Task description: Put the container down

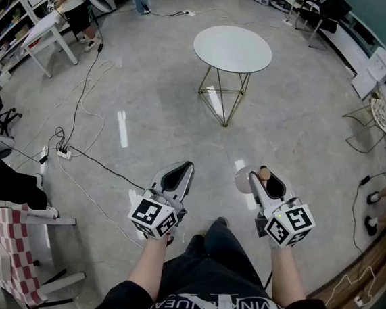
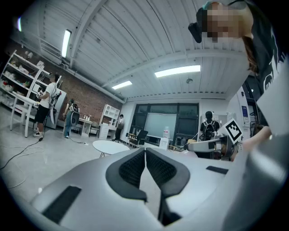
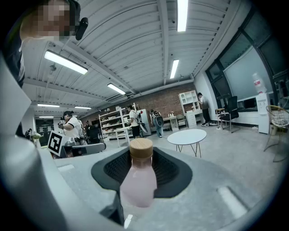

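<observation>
One translucent pale pink container (image 3: 137, 182) topped by a tan cap (image 3: 141, 148).

Pale pink container (image 3: 137, 180), tan cap (image 3: 141, 148), seemingly white table (image 1: 232, 49)

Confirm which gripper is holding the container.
The right gripper: its jaws grip a pale pink bottle with a wooden cap. The left gripper has its jaws shut together, nothing between them.
</observation>
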The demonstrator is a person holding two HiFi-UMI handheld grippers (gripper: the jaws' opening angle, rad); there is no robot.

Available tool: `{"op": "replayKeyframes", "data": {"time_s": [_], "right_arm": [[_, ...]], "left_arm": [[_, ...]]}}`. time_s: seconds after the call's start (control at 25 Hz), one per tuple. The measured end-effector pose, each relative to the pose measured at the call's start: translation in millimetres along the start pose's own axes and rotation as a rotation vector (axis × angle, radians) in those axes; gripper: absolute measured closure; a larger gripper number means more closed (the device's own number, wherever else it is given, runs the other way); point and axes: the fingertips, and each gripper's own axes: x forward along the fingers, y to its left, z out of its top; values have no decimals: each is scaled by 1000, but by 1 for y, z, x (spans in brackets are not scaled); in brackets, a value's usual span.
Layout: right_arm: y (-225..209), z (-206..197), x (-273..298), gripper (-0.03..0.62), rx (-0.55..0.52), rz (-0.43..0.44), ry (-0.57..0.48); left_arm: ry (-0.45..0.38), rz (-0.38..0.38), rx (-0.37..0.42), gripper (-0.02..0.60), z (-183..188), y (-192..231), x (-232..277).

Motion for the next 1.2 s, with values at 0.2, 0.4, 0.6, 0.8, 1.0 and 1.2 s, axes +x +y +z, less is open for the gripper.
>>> {"op": "replayKeyframes", "data": {"time_s": [0.2,0.4,0.6,0.8,1.0,1.2], "right_arm": [[-4,4,10,451,0,-4,-11],[-12,8,27,451,7,-5,-11],[-32,19,47,451,-1,6,-10],[-57,25,73,451,13,-1,-5],[-81,37,93,451,21,-4,-11],[-112,50,112,451,39,-8,-14]], "left_arm": [[-8,-1,6,566,6,11,6],[-4,7,9,566,10,28,18],[8,18,-2,566,14,47,46],[13,9,-6,566,17,63,82],[21,-2,-12,566,21,74,116],[30,2,-15,566,27,85,152]]}}
